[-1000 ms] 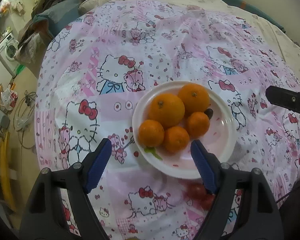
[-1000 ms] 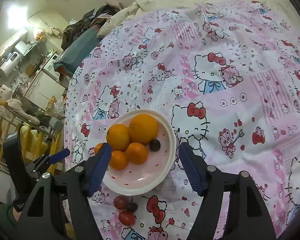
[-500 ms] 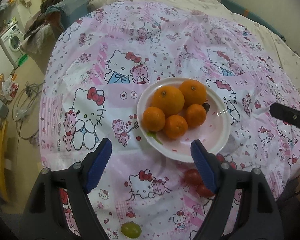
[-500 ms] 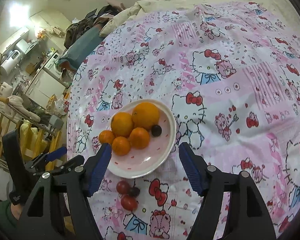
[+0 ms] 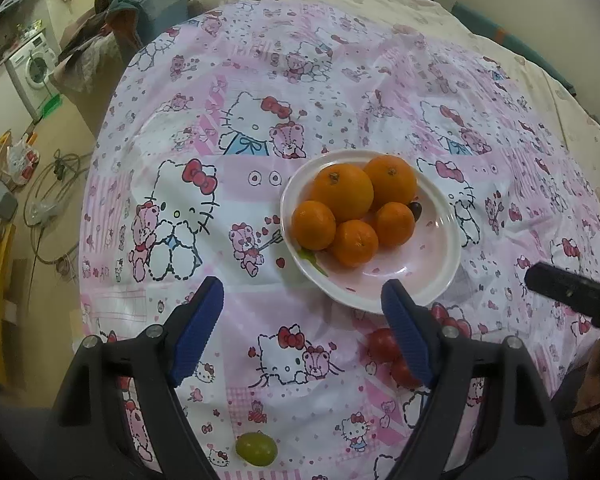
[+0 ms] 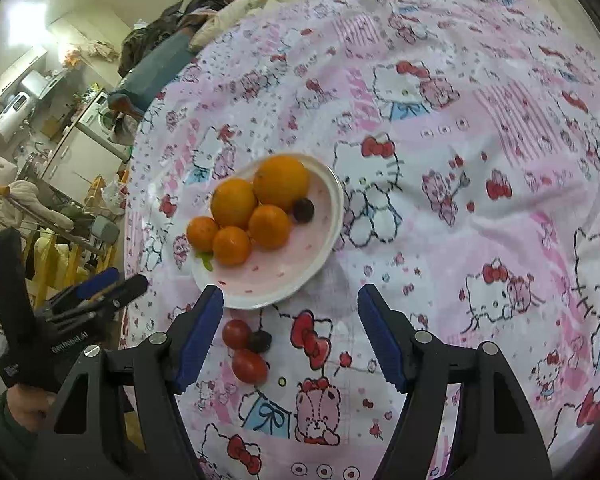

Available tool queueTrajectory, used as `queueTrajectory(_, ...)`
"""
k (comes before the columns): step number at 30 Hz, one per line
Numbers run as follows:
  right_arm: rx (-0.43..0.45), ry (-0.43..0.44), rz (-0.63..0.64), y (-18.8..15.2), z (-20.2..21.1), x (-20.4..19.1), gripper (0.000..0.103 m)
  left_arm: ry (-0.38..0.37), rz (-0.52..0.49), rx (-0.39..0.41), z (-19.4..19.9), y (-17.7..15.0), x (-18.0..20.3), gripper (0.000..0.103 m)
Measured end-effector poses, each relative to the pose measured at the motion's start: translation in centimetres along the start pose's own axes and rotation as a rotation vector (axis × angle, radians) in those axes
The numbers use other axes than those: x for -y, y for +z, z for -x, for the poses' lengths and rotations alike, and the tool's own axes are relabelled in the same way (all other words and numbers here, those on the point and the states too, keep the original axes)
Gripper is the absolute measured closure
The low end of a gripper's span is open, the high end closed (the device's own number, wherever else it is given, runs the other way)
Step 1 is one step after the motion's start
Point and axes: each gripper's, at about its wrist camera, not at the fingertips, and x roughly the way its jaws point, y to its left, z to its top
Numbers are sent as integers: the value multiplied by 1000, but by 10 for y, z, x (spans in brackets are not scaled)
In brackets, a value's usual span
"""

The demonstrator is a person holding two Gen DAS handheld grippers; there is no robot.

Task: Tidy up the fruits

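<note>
I see the patterned bedspread (image 5: 260, 80) filling both frames, the plate (image 6: 320, 256) of oranges (image 6: 280, 182) at centre, my left claw (image 5: 302, 320) and right claw (image 6: 290, 328) both apart and empty, tomatoes (image 6: 249, 365) lower centre.

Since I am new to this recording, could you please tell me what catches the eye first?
A white round plate piled with five oranges sits mid-cloth on the pink cartoon-cat tablecloth. Just below it lie two loose red tomatoes, and a green grape rests near the cloth's near edge.
</note>
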Motion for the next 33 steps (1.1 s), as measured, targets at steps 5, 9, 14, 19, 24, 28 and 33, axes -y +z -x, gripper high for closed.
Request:
queueTrajectory(5, -38, 19, -47, -4, -8, 11, 31, 8, 2, 0, -2, 0, 0, 24)
queueTrajectory(9, -89, 82, -154, -8, -15, 32, 31, 21, 14, 0, -3, 0, -4, 24)
queueTrajectory(14, -138, 99, -181, -10, -26, 35, 31, 30, 36, -1, -4, 0, -9, 24)
queueTrajectory(19, -250, 49, -33, -22, -54, 3, 32, 27, 60, -7, -3, 0, -17, 24)
queueTrajectory(24, -290, 6, 111, -28, -85, -33, 49, 21, 80, -13, -1, -1, -24, 24)
queueTrajectory(28, -349, 12, 131, -27, -107, -37, 62, 24, 80, -11, 1, -3, -28, 24)
queueTrajectory(33, -375, -2, 224, -26, -110, -39, 63, 20, 92, -16, 1, -3, -32, 24)
